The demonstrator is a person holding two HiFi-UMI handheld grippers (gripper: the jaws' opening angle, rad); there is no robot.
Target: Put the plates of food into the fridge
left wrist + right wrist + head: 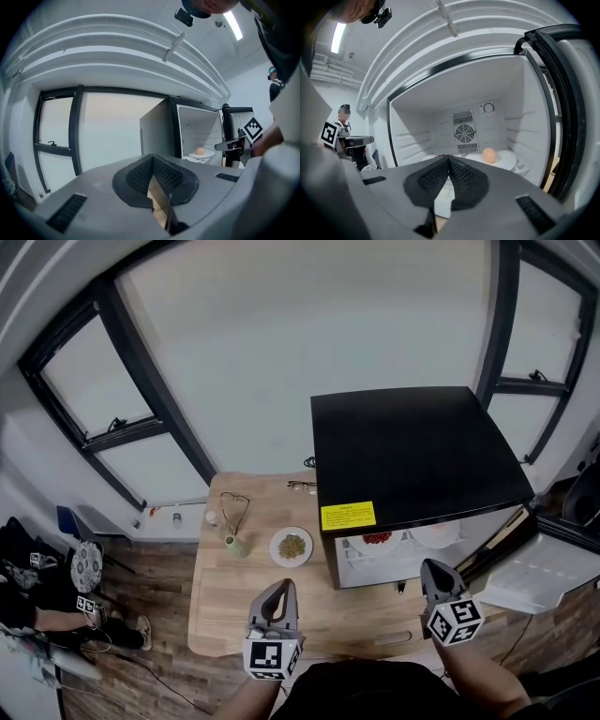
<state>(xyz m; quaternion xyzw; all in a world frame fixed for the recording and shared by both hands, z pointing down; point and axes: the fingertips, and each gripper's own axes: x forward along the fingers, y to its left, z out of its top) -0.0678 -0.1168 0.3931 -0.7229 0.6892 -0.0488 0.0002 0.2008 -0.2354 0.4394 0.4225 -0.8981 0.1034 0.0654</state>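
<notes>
Table (pixel 220 610) top is seen as pale wood, matt, w/ visible grain. Fridge (pixel 412 451) top is finished in glossy black; its liner (pixel 417 136) is smooth white plastic. Plate (pixel 291 546) is prob. glazed ceramic, though too small to be judged. Left gripper (pixel 152 159) shell is moulded in matt grey plastic, pads (pixel 136 178) in black w/ dotted texture.

The fridge (pixel 412 451) is glossy black outside, with a yellow label (pixel 348 516) at its front edge and a white lining (pixel 440 122). Inside it are a peach-orange round food (pixel 489 155) on a white dish (pixel 508 161) and some red food (pixel 377 538). The table (pixel 225 615) is pale wood grain. The plate on the table (pixel 277 547) is white and holds greenish-brown food. The left gripper (pixel 279 594) and right gripper (pixel 433 570) are grey, with black mesh-patterned pads (pixel 140 180) and cubes of black-and-white square markers. The window frames (pixel 141 381) are black, and the floor (pixel 159 568) is brown planks.
</notes>
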